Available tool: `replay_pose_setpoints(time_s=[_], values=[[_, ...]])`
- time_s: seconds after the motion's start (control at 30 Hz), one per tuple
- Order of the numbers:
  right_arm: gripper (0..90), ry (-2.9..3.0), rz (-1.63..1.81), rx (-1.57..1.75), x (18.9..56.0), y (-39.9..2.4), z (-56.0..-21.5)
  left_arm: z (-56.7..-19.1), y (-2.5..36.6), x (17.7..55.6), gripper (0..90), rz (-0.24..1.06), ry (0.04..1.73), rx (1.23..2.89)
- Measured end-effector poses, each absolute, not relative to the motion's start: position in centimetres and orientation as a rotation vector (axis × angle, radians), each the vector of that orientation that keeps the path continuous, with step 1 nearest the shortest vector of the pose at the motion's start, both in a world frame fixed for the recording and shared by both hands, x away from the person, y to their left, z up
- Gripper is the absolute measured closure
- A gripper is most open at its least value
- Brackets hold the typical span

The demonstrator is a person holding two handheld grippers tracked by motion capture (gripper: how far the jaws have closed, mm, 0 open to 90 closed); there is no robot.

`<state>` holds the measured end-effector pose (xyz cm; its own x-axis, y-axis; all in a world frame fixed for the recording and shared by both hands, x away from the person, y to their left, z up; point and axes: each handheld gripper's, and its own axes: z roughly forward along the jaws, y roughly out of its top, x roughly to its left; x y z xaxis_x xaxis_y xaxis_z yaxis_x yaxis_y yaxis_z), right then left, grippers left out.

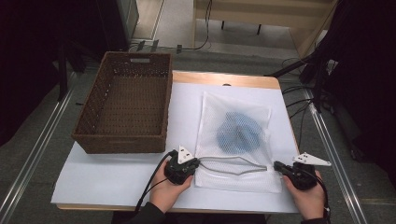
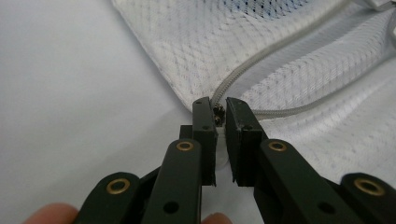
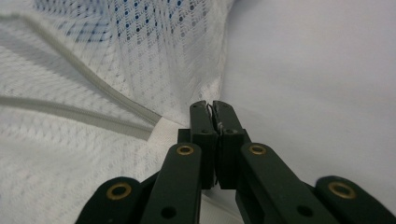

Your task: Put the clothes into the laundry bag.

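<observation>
Grippers (image 1: pixel 200 163) (image 1: pixel 276 165) on mesh bag (image 1: pixel 236 140) corners

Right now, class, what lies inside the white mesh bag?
Inside the mesh bag, a bunched blue cloth item shows through the netting. Its exact kind, and anything beneath it, is hidden.

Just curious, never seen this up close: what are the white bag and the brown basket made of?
The white bag looks like fine synthetic mesh, matte: tiny holes show, and blue fabric inside shows through. Its zipper looks plastic-toothed. The brown basket appears woven wicker or rattan, with a visibly plaited texture.
</observation>
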<state>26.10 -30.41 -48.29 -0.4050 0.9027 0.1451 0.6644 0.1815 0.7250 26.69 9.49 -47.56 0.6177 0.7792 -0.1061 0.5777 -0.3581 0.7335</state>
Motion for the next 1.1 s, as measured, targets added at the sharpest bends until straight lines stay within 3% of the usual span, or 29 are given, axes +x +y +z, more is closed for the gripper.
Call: replay_pose_setpoints(time_s=[0.63, 0.73, 1.1], values=[[89.8, 2.088, 0.996, 1.440, 26.0, -30.5, -48.5, -47.5, 10.6, 26.1, 82.5, 0.325, 1.045, 2.037], [87.2, 2.072, 1.047, 1.425, 25.6, -30.7, -48.6, -47.3, 11.1, 25.9, 73.1, 0.335, 1.035, 1.989], [53.5, 2.023, 1.182, 1.354, 24.6, -31.2, -48.5, -46.6, 12.5, 24.5, 33.4, 0.432, 0.991, 1.920]])
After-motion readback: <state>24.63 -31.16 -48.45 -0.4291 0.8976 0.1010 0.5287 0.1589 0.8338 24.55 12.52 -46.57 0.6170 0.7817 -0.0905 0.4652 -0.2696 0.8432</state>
